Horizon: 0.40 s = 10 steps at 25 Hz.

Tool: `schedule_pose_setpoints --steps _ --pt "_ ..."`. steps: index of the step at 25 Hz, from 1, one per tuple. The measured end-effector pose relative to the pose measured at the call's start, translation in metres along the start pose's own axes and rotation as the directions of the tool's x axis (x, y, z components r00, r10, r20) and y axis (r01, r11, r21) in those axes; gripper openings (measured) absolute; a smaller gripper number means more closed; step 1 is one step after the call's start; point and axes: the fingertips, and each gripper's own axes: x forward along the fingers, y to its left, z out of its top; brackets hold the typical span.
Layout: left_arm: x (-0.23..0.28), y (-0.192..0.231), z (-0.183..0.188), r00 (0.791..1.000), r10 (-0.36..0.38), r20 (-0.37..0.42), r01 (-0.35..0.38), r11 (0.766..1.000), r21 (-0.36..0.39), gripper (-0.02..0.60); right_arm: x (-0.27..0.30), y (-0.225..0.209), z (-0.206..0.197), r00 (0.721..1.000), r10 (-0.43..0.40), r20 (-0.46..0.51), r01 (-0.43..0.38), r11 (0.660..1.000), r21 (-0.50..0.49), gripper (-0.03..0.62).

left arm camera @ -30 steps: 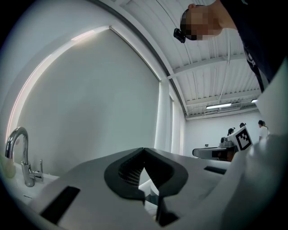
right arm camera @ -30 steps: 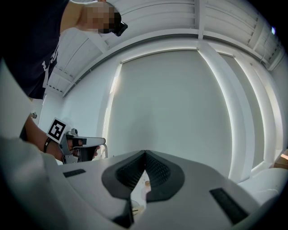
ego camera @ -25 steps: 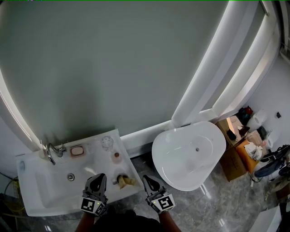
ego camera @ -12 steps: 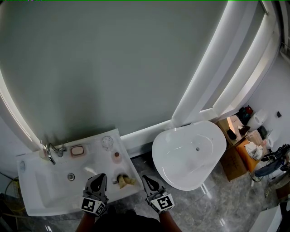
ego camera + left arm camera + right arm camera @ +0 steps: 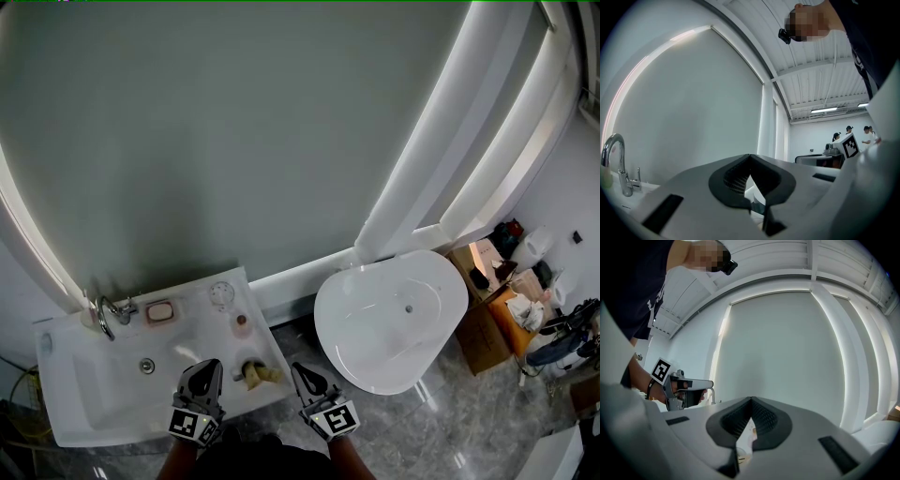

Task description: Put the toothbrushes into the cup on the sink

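Now, in the head view, the left gripper [image 5: 203,370] and the right gripper [image 5: 306,373] sit low in the picture and point away from the person. The left gripper hangs over the front edge of the white rectangular sink counter [image 5: 84,412]. The right gripper is off that counter's right edge, above the grey marbled floor [image 5: 422,431]. The clear round glass cup [image 5: 222,295] stands on the counter ahead of the left gripper, near the wall and well apart from its tips. Some yellowish elongated pieces [image 5: 258,375] lie on the counter just right of the left gripper, between the two grippers. They are too small to tell whether they are toothbrushes. A curved chrome tap [image 5: 108,316] and a pink soap dish [image 5: 159,311] lie ahead and to the left of the left gripper. A large white rounded fixture [image 5: 389,319] sits ahead and to the right of the right gripper.

In the left gripper view, the dark ribbed pads are clenched tip to tip with nothing between them. The tap [image 5: 614,161] rises to the left, and the right gripper's marker cube [image 5: 851,145] shows to the right.

In the right gripper view, the jaws are likewise pressed together and empty. The left gripper [image 5: 682,387] is to their left.
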Motion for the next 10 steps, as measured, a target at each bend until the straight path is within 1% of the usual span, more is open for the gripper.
schedule_pose_setpoints --steps 4,7,10 --pt "-0.0012 -0.0003 -0.0014 1.000 -0.002 -0.001 0.002 1.000 -0.002 0.026 -0.0010 0.0015 -0.0015 1.000 -0.001 -0.007 0.001 1.000 0.000 0.028" --pt "0.0001 -0.0044 -0.0030 1.000 -0.016 -0.012 0.017 0.999 0.045 0.026 -0.0009 0.0018 -0.0007 1.000 0.003 -0.007 -0.003 1.000 -0.004 0.028" --pt "0.0007 -0.0081 -0.0043 0.999 -0.026 -0.020 0.027 0.998 0.052 0.026 -0.0006 0.0023 -0.0003 1.000 0.005 -0.007 -0.005 1.000 -0.006 0.028"
